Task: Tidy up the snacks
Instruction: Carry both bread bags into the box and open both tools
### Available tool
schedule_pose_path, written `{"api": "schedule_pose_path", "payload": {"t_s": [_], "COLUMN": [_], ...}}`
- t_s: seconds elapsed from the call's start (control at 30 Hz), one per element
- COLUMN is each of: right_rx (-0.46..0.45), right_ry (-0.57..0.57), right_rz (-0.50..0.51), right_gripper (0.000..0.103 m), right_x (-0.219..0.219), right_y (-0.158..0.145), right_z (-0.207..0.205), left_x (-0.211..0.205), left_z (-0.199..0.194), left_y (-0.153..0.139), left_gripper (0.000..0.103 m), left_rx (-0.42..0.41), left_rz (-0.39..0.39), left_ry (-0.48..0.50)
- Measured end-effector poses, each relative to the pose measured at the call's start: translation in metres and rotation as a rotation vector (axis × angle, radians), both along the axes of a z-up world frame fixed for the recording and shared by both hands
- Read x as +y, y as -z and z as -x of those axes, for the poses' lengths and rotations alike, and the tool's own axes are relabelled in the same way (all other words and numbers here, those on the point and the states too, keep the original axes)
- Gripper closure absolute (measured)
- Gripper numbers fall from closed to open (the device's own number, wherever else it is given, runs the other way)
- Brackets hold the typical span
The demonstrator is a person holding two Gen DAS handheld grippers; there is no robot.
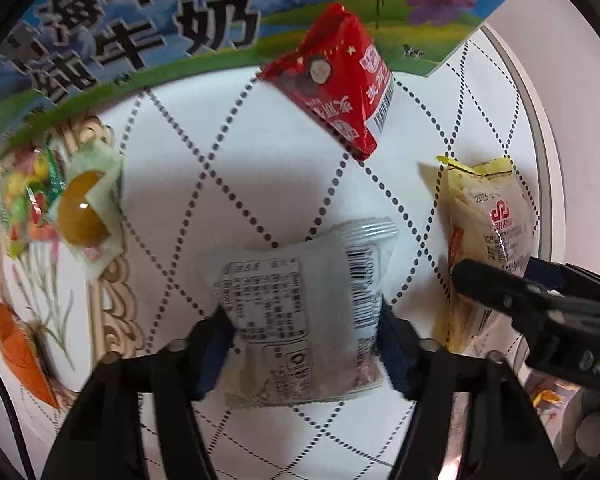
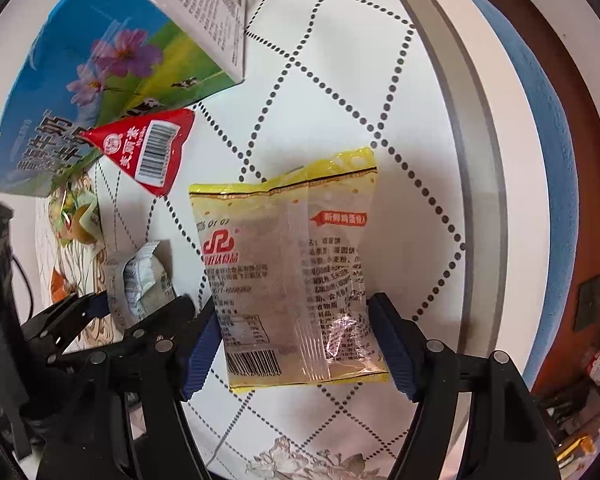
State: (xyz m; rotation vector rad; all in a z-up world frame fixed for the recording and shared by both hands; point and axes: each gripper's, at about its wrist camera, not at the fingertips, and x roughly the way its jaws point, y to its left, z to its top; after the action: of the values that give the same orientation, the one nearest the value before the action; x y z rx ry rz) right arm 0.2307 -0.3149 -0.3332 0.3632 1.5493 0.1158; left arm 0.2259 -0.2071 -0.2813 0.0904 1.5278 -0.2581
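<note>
- While both grippers point down at the table, each has a packet between its blue pads: the left gripper is clamped narrow on the grey-white packet, and the right gripper stands at middling width around the yellow packet.
- Left gripper: the pads press the packet's two long edges near its lower end. Its long axis runs up the left wrist frame, away from the jaws, slightly tilted.
- Right gripper: the pads sit just at the yellow packet's side edges; whether they press or only flank it cannot be told. The packet's long axis likewise runs up the right wrist frame, between the fingers.
- Judgement: the coming move turns on the milk carton at upper left of both frames. It lies ahead of both jaws, beyond the packets.
- The red packet lies free against the carton's edge, between the two grippers' lines; neither touches it.
- At the left edge of the left wrist frame, a clear-wrapped amber sweet rests beside coloured sweets.
- Writing: the carton shows large characters reading "牛奶". The red packet bears a barcode and white characters. The yellow packet bears a red logo, a barcode and a partial date, "01 03". The grey-white packet's small print is blurred, barcode visible.
</note>
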Motion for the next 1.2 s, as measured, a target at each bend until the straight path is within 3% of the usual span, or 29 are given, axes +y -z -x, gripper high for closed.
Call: {"api": "schedule_pose_path", "payload": {"t_s": [0.2, 0.43, 0.7, 0.9, 1.03, 1.2], "right_rx": [-0.075, -0.109, -0.249, -0.352, -0.394, -0.381], "right_ry": [0.062, 0.095, 0.081, 0.042, 0.041, 0.053], "right_rz": [-0.001, -0.115, -0.291, -0.336, -0.342, -0.318], "right_gripper": [0.041, 0.042, 0.042, 0.042, 0.042, 0.042], "right_x": [-0.010, 0.002, 0.031, 0.070, 0.101, 0.138], "right_y": [-0.009, -0.033, -0.114, -0.162, -0.174, -0.162], "right_z": [0.016, 0.030, 0.025, -0.033, -0.081, -0.130], "left_x": [0.014, 0.040, 0.093, 0.123, 0.156, 0.179], "left_z": [0.006, -0.002, -0.036, -0.104, -0.154, -0.190], "left_y": [-0.021, -0.063, -0.141, -0.192, -0.188, -0.172], "left_gripper": [0.058, 0.058, 0.058, 0.058, 0.058, 0.057], "left_rx": [-0.012, -0.051, -0.120, -0.244, -0.220, -0.162], "left_rz": [0.036, 0.098, 0.181, 0.076, 0.018, -0.055], "left_ry": [-0.022, -0.058, -0.106, -0.122, -0.164, -0.193]}}
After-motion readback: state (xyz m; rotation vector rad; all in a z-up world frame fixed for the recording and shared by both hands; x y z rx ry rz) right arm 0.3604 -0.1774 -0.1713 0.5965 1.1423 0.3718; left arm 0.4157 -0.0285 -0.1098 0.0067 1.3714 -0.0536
